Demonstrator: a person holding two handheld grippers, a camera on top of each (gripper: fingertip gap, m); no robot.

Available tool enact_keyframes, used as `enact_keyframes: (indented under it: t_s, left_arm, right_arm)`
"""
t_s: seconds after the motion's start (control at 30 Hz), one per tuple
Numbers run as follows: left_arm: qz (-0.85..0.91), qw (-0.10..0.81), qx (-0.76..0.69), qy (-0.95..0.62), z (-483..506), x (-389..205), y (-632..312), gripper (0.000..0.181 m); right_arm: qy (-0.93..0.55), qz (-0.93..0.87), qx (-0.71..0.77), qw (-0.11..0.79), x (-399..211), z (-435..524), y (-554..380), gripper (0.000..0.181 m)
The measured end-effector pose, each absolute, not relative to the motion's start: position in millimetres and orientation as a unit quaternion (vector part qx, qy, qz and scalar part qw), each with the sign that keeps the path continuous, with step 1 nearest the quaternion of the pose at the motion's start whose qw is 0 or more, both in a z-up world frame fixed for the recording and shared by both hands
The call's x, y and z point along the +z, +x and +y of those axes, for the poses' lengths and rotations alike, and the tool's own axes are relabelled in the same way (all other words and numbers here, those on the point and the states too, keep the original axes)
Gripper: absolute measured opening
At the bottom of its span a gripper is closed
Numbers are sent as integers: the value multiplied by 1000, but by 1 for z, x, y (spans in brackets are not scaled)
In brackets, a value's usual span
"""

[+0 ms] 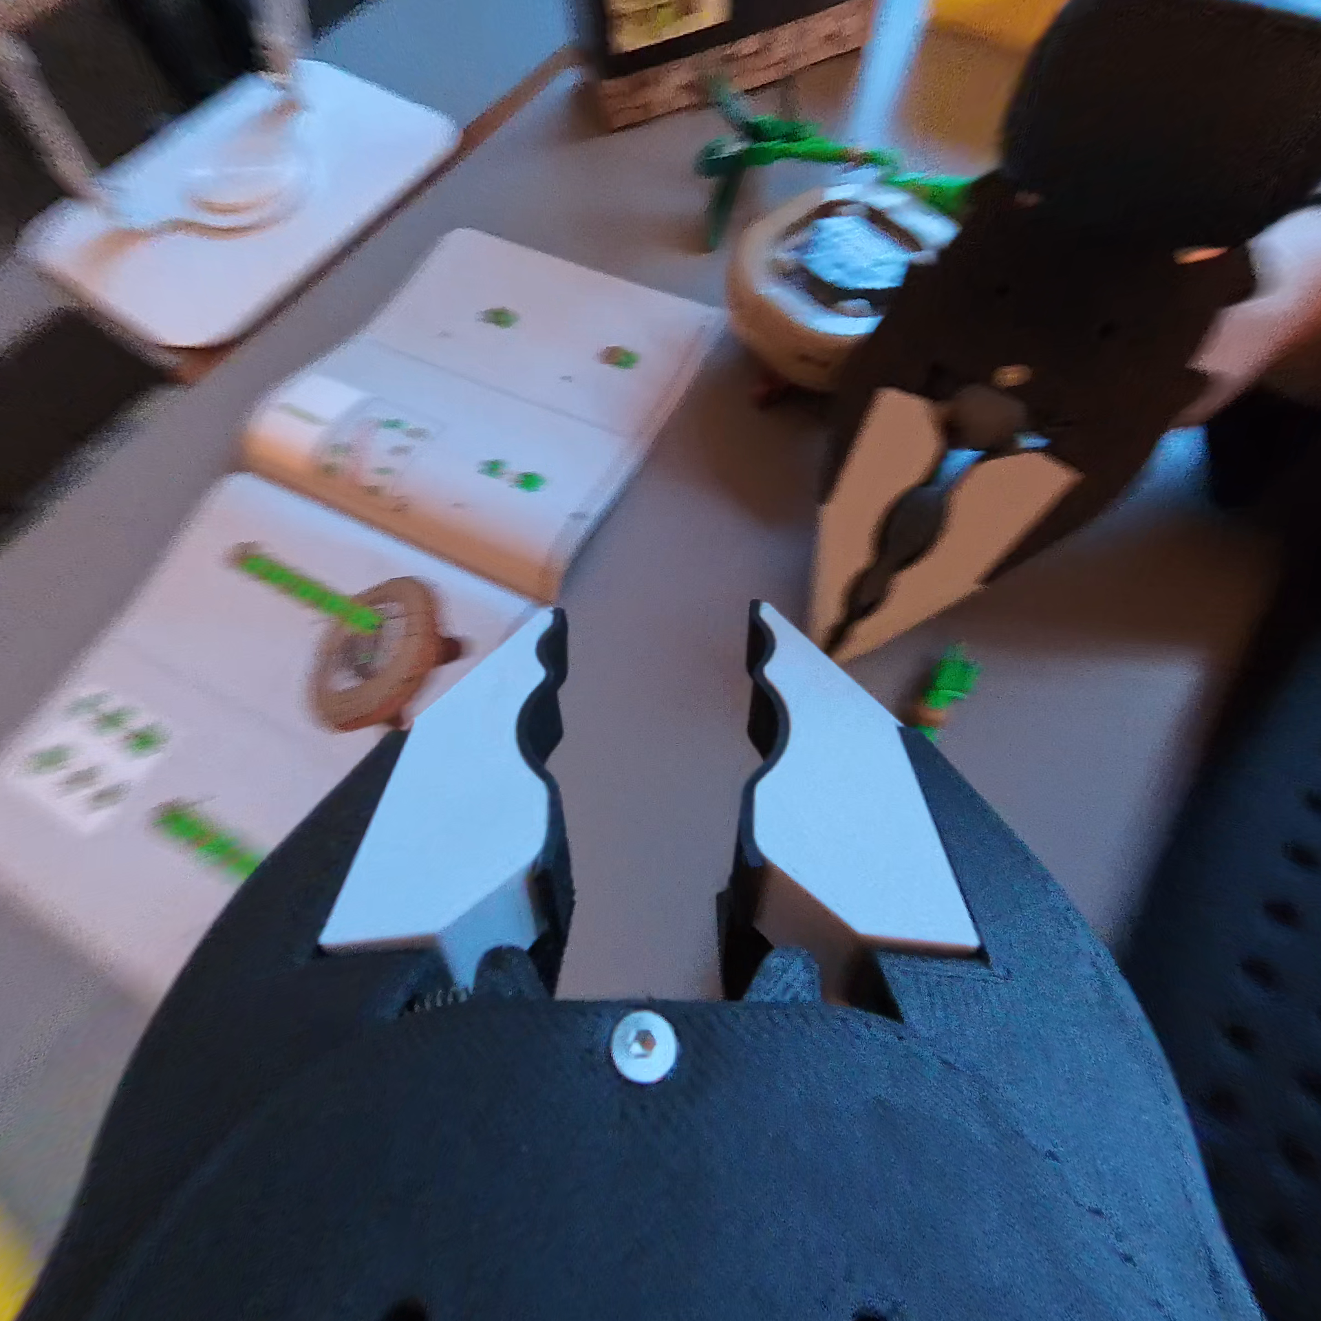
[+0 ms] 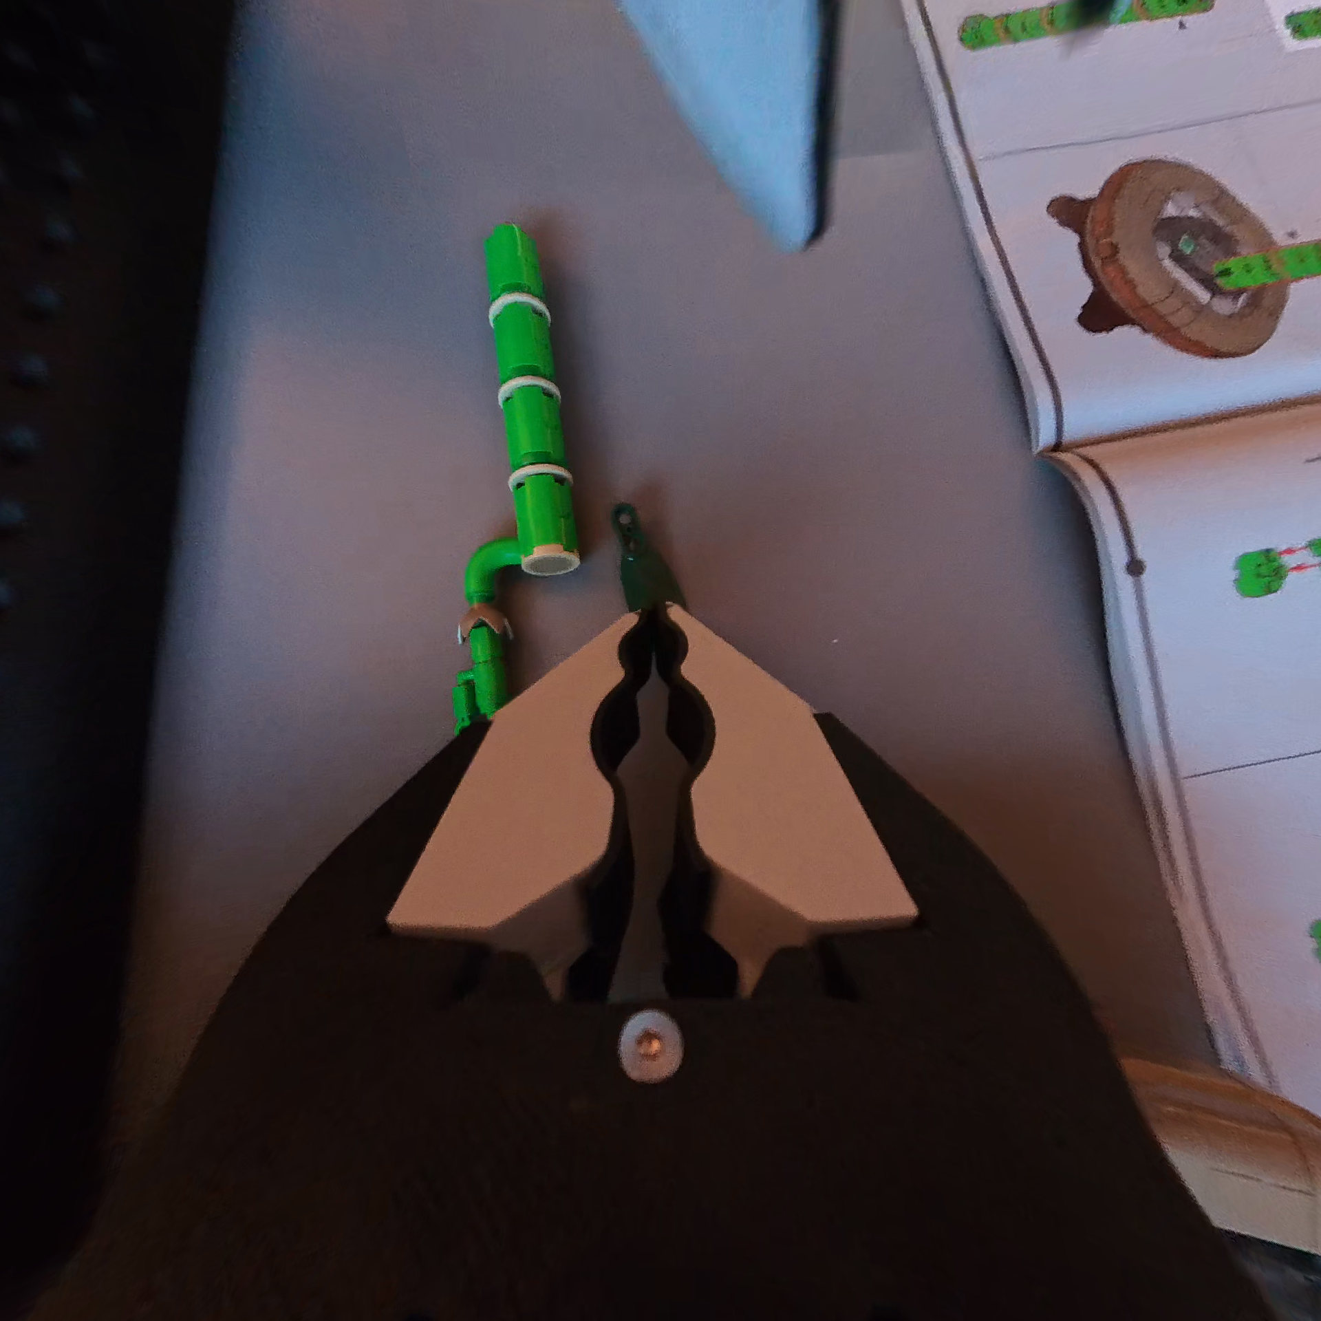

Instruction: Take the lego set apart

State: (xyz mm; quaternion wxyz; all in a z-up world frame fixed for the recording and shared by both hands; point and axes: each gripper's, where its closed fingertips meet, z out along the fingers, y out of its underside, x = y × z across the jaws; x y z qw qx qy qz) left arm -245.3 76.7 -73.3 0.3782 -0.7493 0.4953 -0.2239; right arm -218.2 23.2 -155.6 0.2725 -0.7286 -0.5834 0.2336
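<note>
A bright green lego bamboo stalk (image 2: 529, 422) with white rings and a bent side shoot lies flat on the grey table. My right gripper (image 2: 654, 615) is shut on a small dark green leaf piece (image 2: 640, 565), which sticks out past the fingertips just right of the stalk. In the left wrist view my left gripper (image 1: 656, 622) is open and empty above bare table. The right gripper (image 1: 851, 629) shows there too, with a green piece (image 1: 943, 690) lying by its tips. The tan lego pot (image 1: 808, 286) with more green stems (image 1: 772, 146) stands farther back.
Open instruction booklets (image 1: 486, 400) lie to the left of the left gripper and along the right edge of the right wrist view (image 2: 1172, 286). A white tray (image 1: 236, 214) with a clear dish sits far left. A dark perforated mat (image 1: 1258, 929) borders the table. Some 11 centimetres of space lies between my two pairs of fingers. The tan lego pot (image 1: 808, 286) is about 15 centimetres from both grippers' fingertips.
</note>
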Motion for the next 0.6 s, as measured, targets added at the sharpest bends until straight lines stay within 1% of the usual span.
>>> enact_keyframes:
  t_s: [0.07, 0.17, 0.23, 0.33, 0.37, 0.4, 0.53, 0.6]
  left_arm:
    - [487, 331, -321, -742, 55, -85, -238, 32]
    - [466, 259, -384, -753, 42, -107, -245, 25]
    - [477, 240, -396, -747, 38, -112, -246, 24]
    - [525, 256, -356, -730, 36, -118, -242, 21]
    - [546, 259, -327, -727, 35, -124, -242, 22]
    - [565, 254, -305, -723, 32, -130, -241, 25]
    - [584, 205, -292, -729, 16, -147, -231, 24]
    - [587, 194, -269, -739, 17, -156, -233, 20]
  right_arm:
    - [-719, -596, 211, 287, -154, 25, -219, 0]
    - [-706, -602, 209, 308, -145, 24, -225, 0]
    - [-709, -603, 208, 303, -147, 23, -224, 0]
    - [-717, -602, 204, 285, -156, 24, -217, 2]
    - [-721, -594, 212, 288, -154, 25, -217, 13]
    - [-725, -587, 214, 289, -153, 26, -216, 17]
    - [-729, -585, 214, 284, -154, 26, -215, 18]
    - [-731, -585, 217, 277, -157, 25, -215, 17]
